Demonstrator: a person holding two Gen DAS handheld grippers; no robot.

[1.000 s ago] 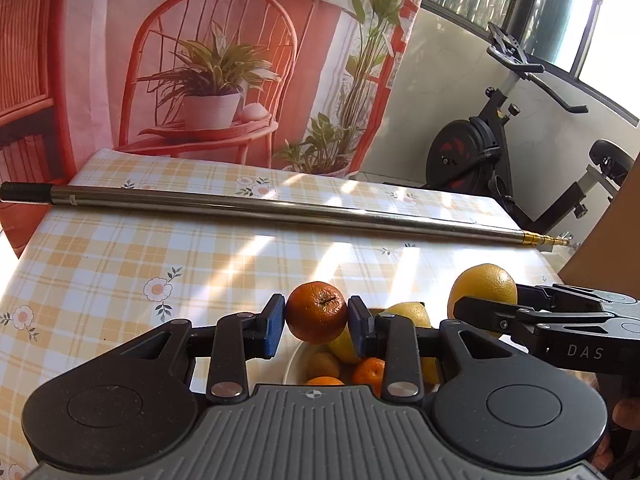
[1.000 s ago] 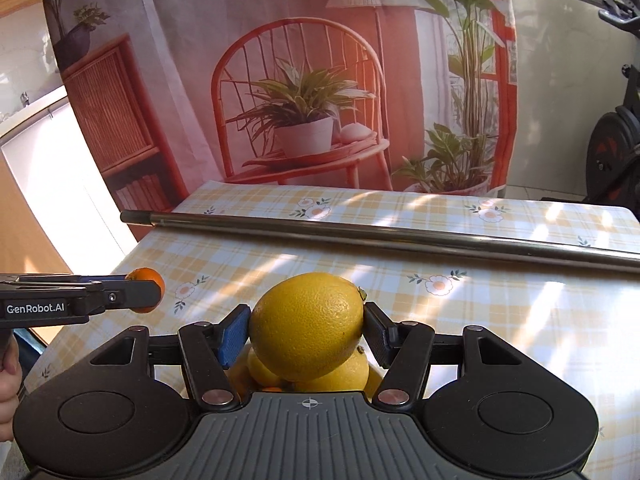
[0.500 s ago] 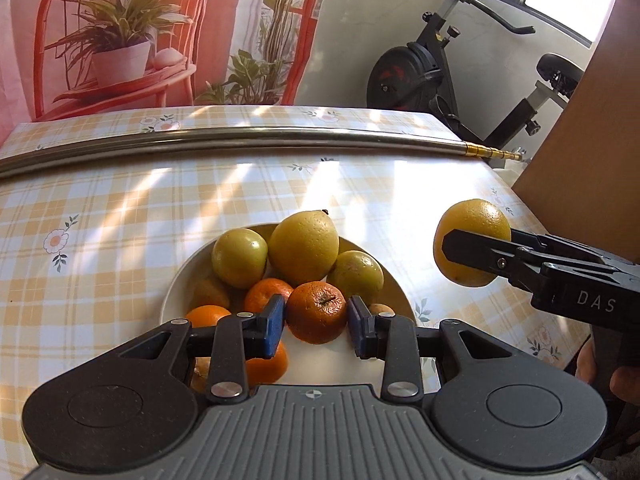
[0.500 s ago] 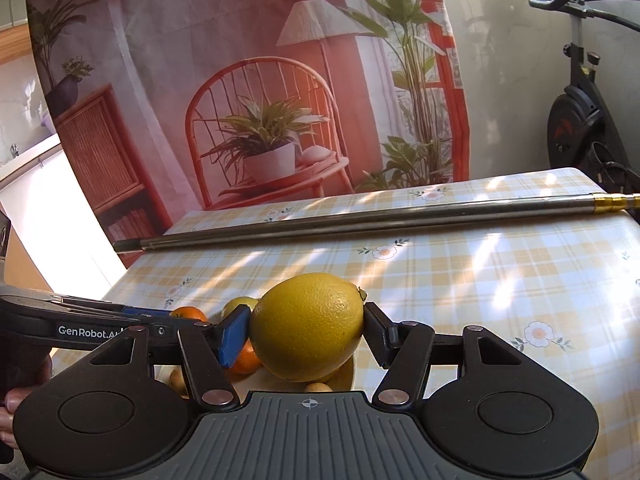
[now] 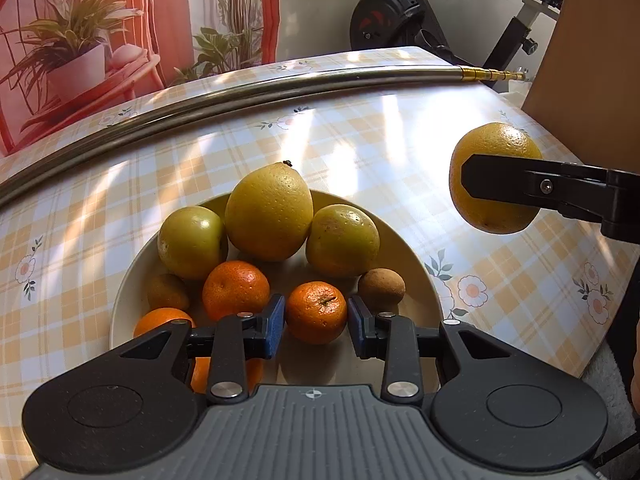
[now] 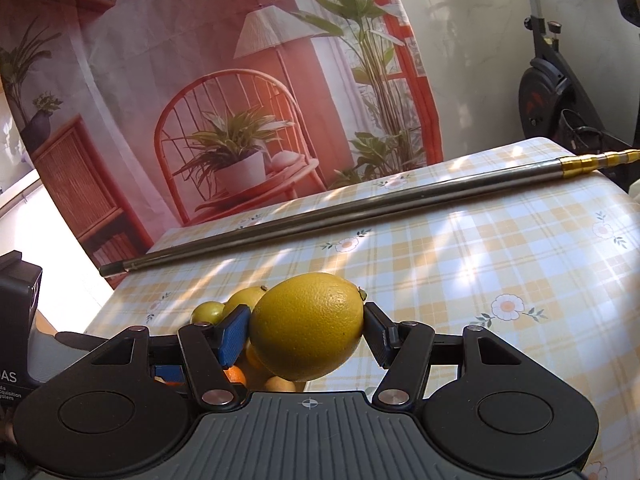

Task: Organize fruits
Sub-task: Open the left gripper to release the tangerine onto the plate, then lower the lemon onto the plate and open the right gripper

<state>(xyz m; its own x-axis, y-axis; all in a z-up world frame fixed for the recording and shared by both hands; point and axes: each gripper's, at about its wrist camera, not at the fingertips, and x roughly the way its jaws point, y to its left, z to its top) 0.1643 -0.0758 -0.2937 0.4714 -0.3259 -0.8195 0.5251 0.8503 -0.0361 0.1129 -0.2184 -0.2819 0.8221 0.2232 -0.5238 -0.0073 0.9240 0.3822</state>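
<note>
The left gripper [image 5: 316, 322] has its blue-padded fingers [image 5: 273, 326] clenched on a small tangerine [image 5: 316, 312], one pad against each side of the fruit, and it holds that tangerine low over the near part of the cream bowl [image 5: 416, 264]. Inside the bowl, just beyond the held tangerine, lie a second tangerine [image 5: 235, 290] and a small brown fruit [image 5: 381, 285]; behind those sits a row of three larger yellow-green fruits, the tallest one [image 5: 269, 212] in the middle, at the bowl's far side. Another orange fruit [image 5: 162, 320] rests at the bowl's near-left edge, partly hidden by the gripper. The right gripper [image 6: 306, 328] has its fingers [image 6: 234, 332] clamped on a large yellow lemon [image 6: 307, 326], pads pressed on either end; in the left wrist view this lemon hangs to the right of the bowl, above the counter [image 5: 400, 128] and apart from the bowl's rim. The counter wears a yellow-checked cloth with small flowers. Beyond the bowl, a long metal pole [image 5: 256, 90] lies across the counter's far side. Past the counter's far edge hangs a printed backdrop [image 6: 224, 92] showing a chair and potted plant, and an exercise bike [image 5: 404, 20] stands beside it.
</note>
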